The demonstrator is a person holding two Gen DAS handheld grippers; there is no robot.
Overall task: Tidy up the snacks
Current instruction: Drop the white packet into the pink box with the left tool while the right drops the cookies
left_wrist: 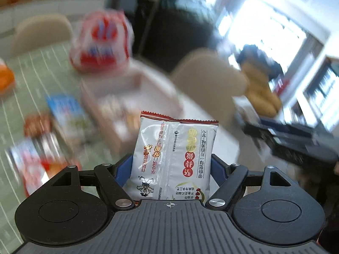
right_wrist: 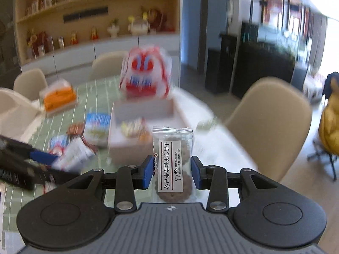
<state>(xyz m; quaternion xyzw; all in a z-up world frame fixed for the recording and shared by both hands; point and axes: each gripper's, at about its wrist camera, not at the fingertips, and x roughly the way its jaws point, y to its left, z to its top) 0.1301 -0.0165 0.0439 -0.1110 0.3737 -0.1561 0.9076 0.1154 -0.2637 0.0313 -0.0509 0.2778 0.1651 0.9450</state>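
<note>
My left gripper [left_wrist: 171, 169] is shut on a silver snack packet with a red top edge [left_wrist: 175, 150], held upright above the table. My right gripper [right_wrist: 172, 170] is shut on a clear packet of round brown sandwich biscuits [right_wrist: 172, 163]. Beyond both stands a pale open box [right_wrist: 144, 124] holding a few small snacks. A big red and white bag [right_wrist: 146, 74] stands behind the box. Loose packets lie to its left: a blue and white one [right_wrist: 96, 127] and red and white ones [right_wrist: 70, 148]. The left gripper [right_wrist: 27, 165] shows blurred at the left edge of the right wrist view.
A green striped cloth [right_wrist: 93, 99] covers the table. An orange and white pack [right_wrist: 58, 97] lies at the far left. Beige chairs [right_wrist: 271, 127] ring the table. A wooden shelf wall [right_wrist: 95, 17] stands behind. A yellow plush toy [left_wrist: 260, 91] sits on the right.
</note>
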